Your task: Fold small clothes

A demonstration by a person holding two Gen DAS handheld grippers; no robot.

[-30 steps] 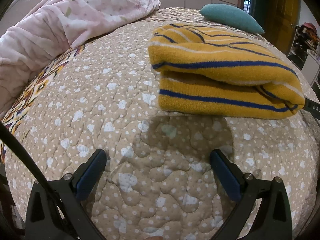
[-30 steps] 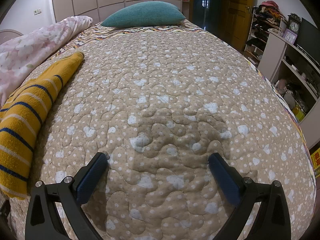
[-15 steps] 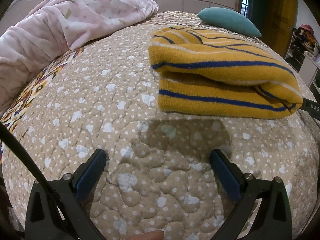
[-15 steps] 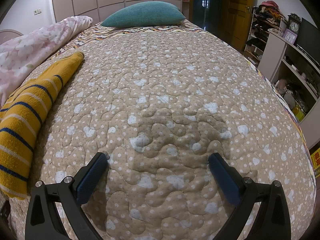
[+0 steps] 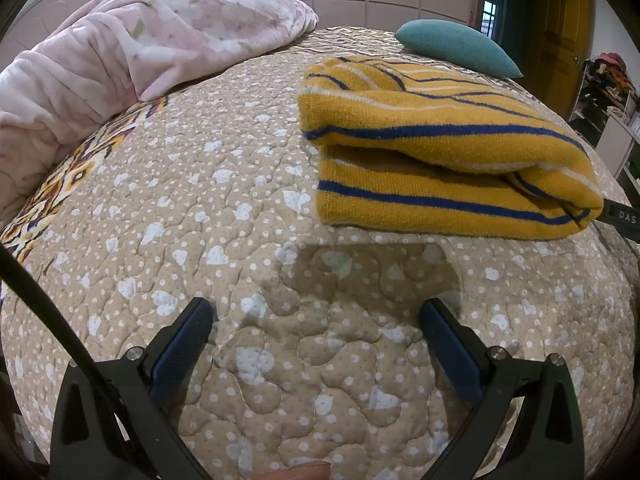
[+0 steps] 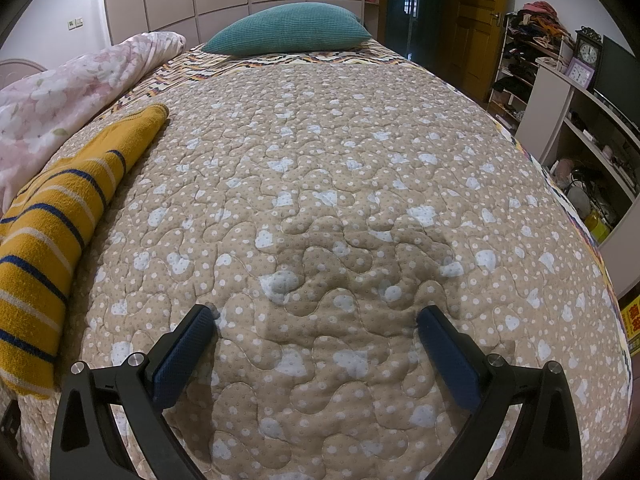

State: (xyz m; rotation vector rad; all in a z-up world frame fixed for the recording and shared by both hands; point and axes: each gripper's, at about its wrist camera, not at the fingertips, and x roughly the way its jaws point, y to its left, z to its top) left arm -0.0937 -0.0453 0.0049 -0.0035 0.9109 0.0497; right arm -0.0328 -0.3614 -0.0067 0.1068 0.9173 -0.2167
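Taking the folded yellow striped garment (image 5: 448, 168) as my landmark on the quilted bed (image 5: 200, 240), the pink floral blanket (image 5: 132, 52) is heaped well to its left and the teal pillow (image 5: 456, 48) lies just beyond it, toward the far end of the bed. My left tongs (image 5: 316, 316) hover spread wide and empty above bare quilt just in front of the garment's near edge, which lies flat in two layers. My right tongs (image 6: 316, 316) gape equally wide, holding nothing, over quilt to the garment's right, well apart from it.
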